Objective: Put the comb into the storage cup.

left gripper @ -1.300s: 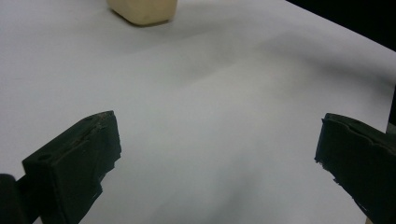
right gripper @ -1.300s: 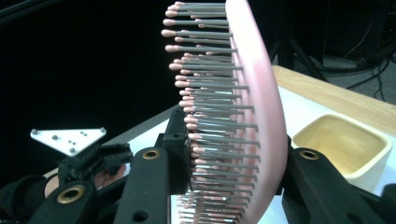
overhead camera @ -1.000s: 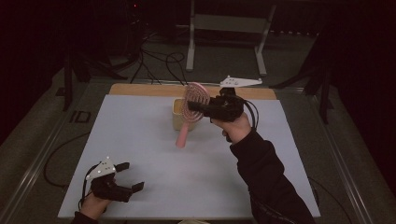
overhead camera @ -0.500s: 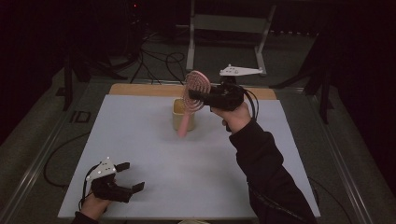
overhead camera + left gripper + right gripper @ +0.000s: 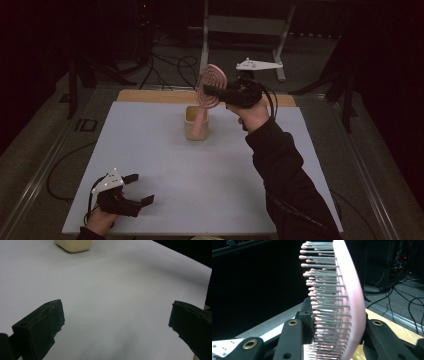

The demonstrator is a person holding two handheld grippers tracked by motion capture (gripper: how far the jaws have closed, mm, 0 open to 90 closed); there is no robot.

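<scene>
A pink hairbrush [image 5: 212,83] with grey bristles [image 5: 329,302] is held upright above the back of the white table [image 5: 210,190]. My right gripper [image 5: 212,92] is shut on its round head [image 5: 353,305]. Its handle [image 5: 200,122] hangs down over a cream cup [image 5: 192,131]; I cannot tell whether the tip is inside the cup. At the front left corner, low over the table, my left gripper [image 5: 140,189] is open with nothing between its jaws. The cup's base [image 5: 73,245] is far ahead of that left gripper [image 5: 115,325].
A wooden strip [image 5: 150,96] runs along the table's back edge. Beyond it stand a metal frame [image 5: 245,25] and cables [image 5: 170,62] on the floor. Dark stands flank the table at the left [image 5: 75,80] and right [image 5: 347,95].
My right gripper has lifted the brush and swung it from a left-leaning tilt to upright, bringing the handle over the cup. The left gripper has stayed put.
</scene>
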